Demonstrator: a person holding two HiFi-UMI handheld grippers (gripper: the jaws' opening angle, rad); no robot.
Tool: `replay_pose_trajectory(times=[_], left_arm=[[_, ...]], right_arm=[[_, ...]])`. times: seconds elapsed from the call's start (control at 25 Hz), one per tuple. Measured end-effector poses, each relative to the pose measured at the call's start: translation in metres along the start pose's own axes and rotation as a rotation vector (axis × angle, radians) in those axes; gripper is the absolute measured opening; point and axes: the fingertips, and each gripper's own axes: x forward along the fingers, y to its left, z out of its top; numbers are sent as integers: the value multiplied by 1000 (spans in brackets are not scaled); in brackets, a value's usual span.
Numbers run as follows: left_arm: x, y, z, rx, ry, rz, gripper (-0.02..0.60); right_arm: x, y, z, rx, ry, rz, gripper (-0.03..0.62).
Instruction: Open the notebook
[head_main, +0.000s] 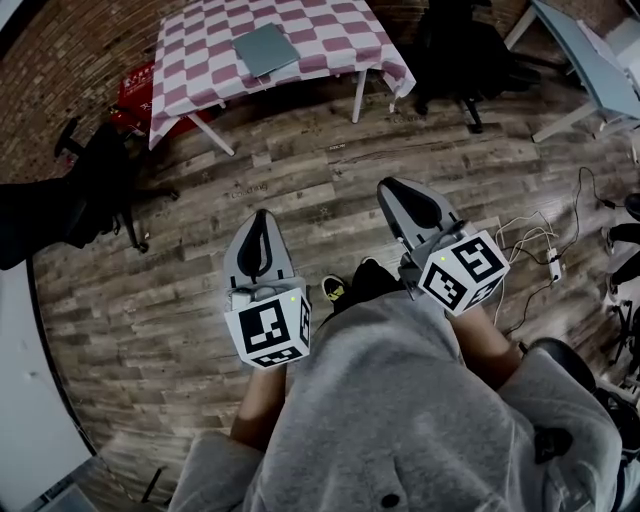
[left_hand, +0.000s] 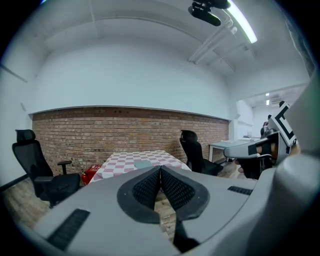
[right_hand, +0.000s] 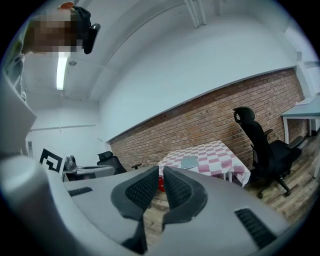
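Wood-plank flooring (head_main: 330, 180) runs under both tools, and a brick wall (left_hand: 100, 132) closes the far side of the room. Over that floor the left tool (head_main: 261, 218) is clenched, its ribbed pads pressed tip to tip with nothing between them. The right tool (head_main: 393, 190) is clenched as well, showing only a thin slit between its pads and gripping nothing. The two hang side by side in the air in front of the person's grey top (head_main: 400, 400), both pointing toward the counter (head_main: 340, 35) and well apart from it. A pink-and-white checked cloth covers the counter, and the notebook (head_main: 266, 48) lies flat on it near the middle, cover closed, grey-green, touched by neither tool. A red bag (head_main: 135, 90) sits on the floor under the counter's left end. One black office chair (head_main: 95, 190) stands to the left of the counter and another (right_hand: 260, 145) to its right. White cables (head_main: 530, 240) trail across the floor at the right.
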Motion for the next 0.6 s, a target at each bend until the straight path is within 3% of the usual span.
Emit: replay_pose_trajectory(times=[0.6], left_arm=[[-4, 16, 2, -6, -28, -3, 11]], right_arm=[[16, 14, -1, -34, -6, 18, 48]])
